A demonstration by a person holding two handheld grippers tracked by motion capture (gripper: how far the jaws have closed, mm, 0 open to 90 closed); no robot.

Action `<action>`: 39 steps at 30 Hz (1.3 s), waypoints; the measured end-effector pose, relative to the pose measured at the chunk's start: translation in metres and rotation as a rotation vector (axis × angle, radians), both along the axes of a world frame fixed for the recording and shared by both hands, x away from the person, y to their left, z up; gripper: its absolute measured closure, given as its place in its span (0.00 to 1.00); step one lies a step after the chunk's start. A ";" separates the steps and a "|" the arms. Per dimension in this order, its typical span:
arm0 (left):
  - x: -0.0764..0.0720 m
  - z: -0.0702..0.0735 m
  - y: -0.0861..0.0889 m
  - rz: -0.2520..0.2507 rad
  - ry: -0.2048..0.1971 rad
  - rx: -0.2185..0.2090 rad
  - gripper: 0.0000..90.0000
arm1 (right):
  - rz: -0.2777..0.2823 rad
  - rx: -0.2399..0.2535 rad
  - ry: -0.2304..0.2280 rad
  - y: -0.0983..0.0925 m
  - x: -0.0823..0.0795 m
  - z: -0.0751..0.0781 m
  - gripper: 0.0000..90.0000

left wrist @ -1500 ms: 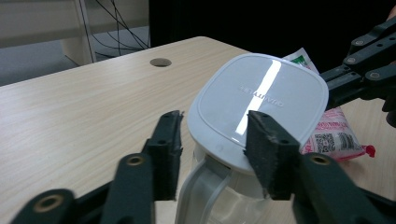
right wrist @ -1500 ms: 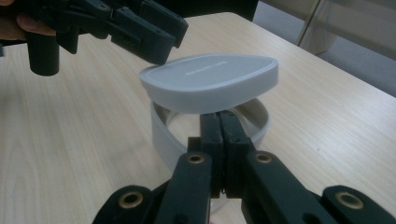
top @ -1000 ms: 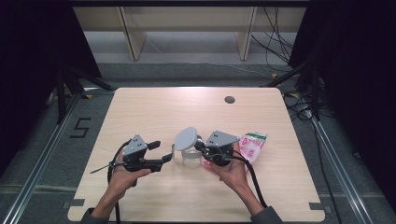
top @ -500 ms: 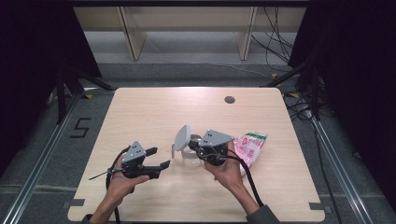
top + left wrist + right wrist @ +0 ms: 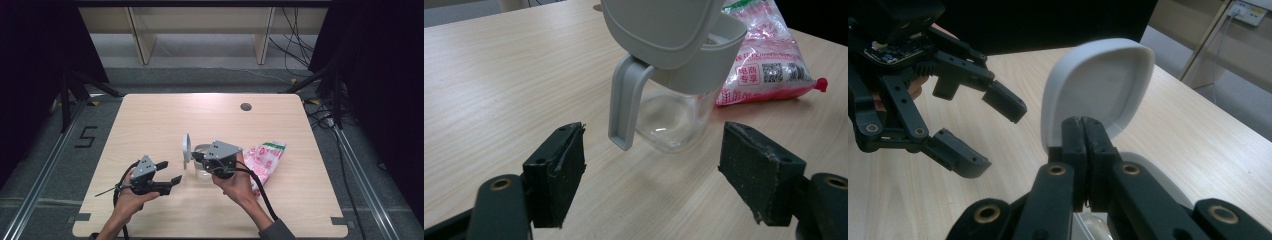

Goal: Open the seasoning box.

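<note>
Near the table's middle, slightly toward the person, stands a clear plastic jug with a grey collar, handle and hinged lid (image 5: pixel 200 159). Its grey lid (image 5: pixel 186 150) now stands upright on its hinge, edge-on to the high view; a second ago it lay tilted lower over the mouth, so it has swung up and the jug is open.

Right gripper (image 5: pixel 1083 145): jaws clenched tight together at the base of the lid, seemingly pinching its tab or rim there; the exact contact is hidden behind the pads. The right hand (image 5: pixel 235 182) has drifted a little toward the left since the earlier frames, carrying the lid up with it.

Left gripper (image 5: pixel 651 172): jaws released and wide apart, nothing between them, hovering just short of the jug's handle (image 5: pixel 624 107). Its hand has barely shifted.

Judgement: the opening step looks nearly done. The mouth is exposed for filling, and the open left jaws seem placed to steady the jug or take the handle.

Just beyond the jug, on the person's right, lies a pink-and-white printed plastic food packet (image 5: pixel 264 159), touching or nearly touching the jug. All rests on a light wooden table (image 5: pixel 150 120).
</note>
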State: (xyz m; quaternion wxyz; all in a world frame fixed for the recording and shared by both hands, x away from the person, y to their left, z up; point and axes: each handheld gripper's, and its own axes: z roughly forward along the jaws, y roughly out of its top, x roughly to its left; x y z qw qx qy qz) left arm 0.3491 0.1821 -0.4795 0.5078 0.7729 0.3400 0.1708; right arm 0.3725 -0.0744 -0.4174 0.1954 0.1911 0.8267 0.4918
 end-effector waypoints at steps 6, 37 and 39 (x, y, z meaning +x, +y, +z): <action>-0.003 -0.002 0.000 0.004 0.002 -0.007 0.28 | -0.014 0.008 -0.016 -0.010 0.002 0.002 0.97; -0.014 -0.011 -0.006 0.001 0.019 0.000 0.23 | -0.373 0.119 0.098 -0.131 -0.007 -0.025 0.46; -0.015 -0.010 -0.006 0.005 0.022 0.000 0.23 | -0.395 0.123 0.112 -0.138 -0.008 -0.025 0.46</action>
